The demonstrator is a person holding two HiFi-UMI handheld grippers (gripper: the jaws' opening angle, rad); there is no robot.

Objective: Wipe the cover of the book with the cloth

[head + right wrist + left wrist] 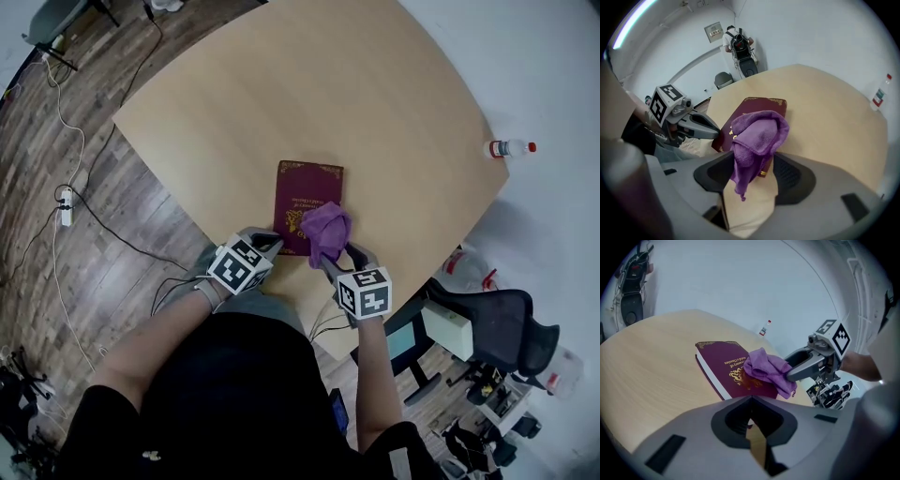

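Find maroon book (307,192) flat on wood table (281,94), cover up, close to near edge. On its near right corner find purple cloth (325,228), bunched, hanging down btw jaws of R gripper (337,257), w/ those jaws spread wide, released, not pinching. Find L gripper (274,242) just beside near left corner of book, w/ jaws closed together, nothing btw them. Cannot tell if touching the book

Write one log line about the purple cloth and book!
cloth: on book near corner | right gripper: open around cloth | left gripper: shut, empty
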